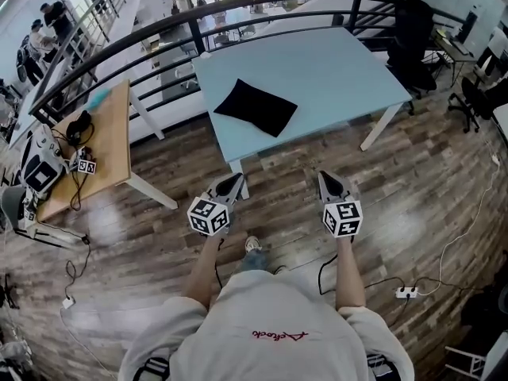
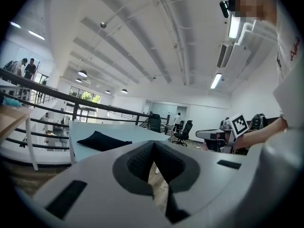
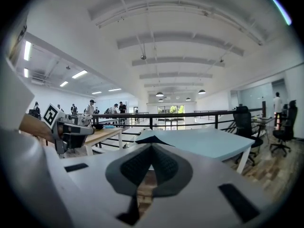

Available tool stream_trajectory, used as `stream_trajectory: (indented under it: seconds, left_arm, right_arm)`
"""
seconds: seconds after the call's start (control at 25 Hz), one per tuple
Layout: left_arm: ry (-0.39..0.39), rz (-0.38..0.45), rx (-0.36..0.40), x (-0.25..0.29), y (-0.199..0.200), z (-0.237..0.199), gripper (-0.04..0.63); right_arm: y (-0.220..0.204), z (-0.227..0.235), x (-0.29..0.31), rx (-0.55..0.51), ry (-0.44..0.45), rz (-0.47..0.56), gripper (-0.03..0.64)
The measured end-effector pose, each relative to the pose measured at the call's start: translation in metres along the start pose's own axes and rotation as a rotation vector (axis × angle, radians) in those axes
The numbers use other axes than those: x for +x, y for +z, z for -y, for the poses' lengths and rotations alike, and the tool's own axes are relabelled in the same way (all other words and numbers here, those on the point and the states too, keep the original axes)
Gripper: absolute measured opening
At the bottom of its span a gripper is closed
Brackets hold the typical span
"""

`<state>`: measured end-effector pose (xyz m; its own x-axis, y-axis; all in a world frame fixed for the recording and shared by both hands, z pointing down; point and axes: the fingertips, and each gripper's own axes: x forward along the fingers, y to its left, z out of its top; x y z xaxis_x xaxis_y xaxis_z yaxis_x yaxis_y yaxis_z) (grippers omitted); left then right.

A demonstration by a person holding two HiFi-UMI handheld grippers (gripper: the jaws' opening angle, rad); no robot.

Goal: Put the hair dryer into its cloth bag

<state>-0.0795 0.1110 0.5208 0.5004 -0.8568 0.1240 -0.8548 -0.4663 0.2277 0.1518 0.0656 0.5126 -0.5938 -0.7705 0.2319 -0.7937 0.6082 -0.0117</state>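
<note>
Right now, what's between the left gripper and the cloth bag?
Just bare blue tabletop between left gripper and cloth bag, nothing on it; head view shows it.

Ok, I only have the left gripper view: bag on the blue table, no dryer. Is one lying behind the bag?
Observer: No. The head view shows the whole table top, and only the bag lies on it.
Operator: And the other jaws?
Observer: The right gripper is shut, with nothing in it.
</note>
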Motion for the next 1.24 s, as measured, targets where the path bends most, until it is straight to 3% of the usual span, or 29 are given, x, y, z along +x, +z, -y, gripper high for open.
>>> stream_trajectory:
  seconds: [0.64,1.24]
  left_arm:
    - [-0.018,-0.029,0.047,-0.017,-0.028,0.076,0.008]
    - [-0.004,-0.017,0.042,-0.018,-0.030,0.086,0.008]
  right_arm:
    - [-0.019,-0.003,-0.067,-0.001,0.016,0.016,0.017]
    - [-0.018,-0.005,-0.077,0.014,0.030,0.024,0.017]
